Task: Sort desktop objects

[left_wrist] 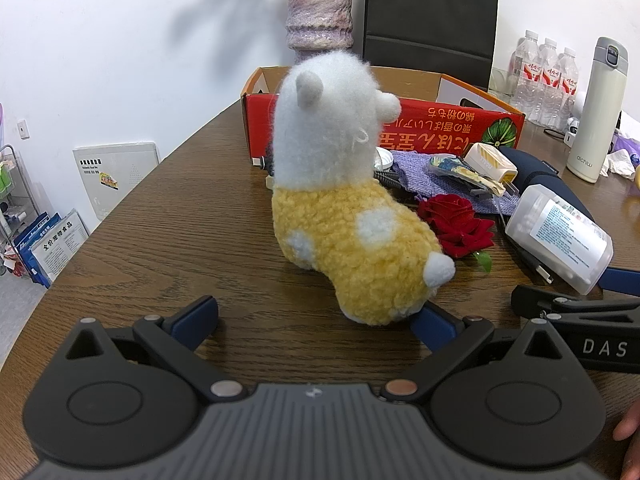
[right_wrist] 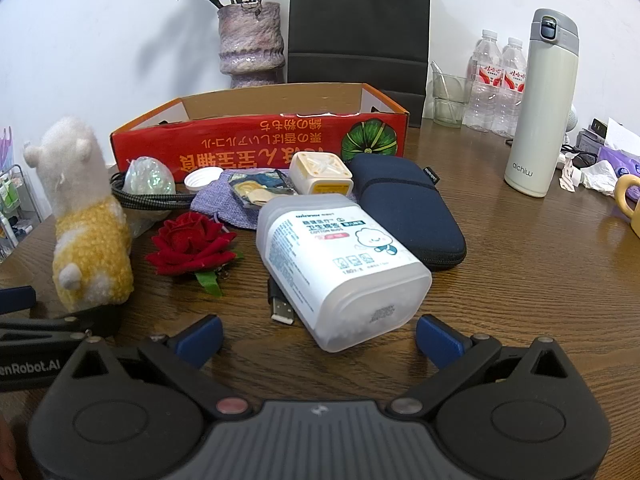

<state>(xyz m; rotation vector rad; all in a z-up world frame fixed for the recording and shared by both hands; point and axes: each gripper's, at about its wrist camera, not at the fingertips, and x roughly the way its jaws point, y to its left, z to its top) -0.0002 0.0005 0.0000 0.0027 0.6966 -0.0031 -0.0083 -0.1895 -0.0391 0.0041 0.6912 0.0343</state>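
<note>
A yellow-and-white plush toy (left_wrist: 344, 216) stands on the wooden table just ahead of my open left gripper (left_wrist: 316, 320); its rear touches the right fingertip. It also shows in the right wrist view (right_wrist: 88, 228). My right gripper (right_wrist: 318, 334) is open and empty, its fingers on either side of the near end of a cotton swab box (right_wrist: 340, 268) lying on its side. A red fabric rose (right_wrist: 188, 246), navy pouch (right_wrist: 408, 204), small cream box (right_wrist: 320, 174), purple cloth (right_wrist: 224, 200) and a red cardboard box (right_wrist: 260, 140) lie behind.
A purple vase (right_wrist: 252, 44), a black bag (right_wrist: 360, 24), water bottles (right_wrist: 496, 80), a glass (right_wrist: 448, 100) and a cream thermos (right_wrist: 540, 108) stand at the back. A USB cable (right_wrist: 280, 308) lies by the swab box. A yellow mug (right_wrist: 628, 200) and tissues (right_wrist: 600, 176) sit at the right.
</note>
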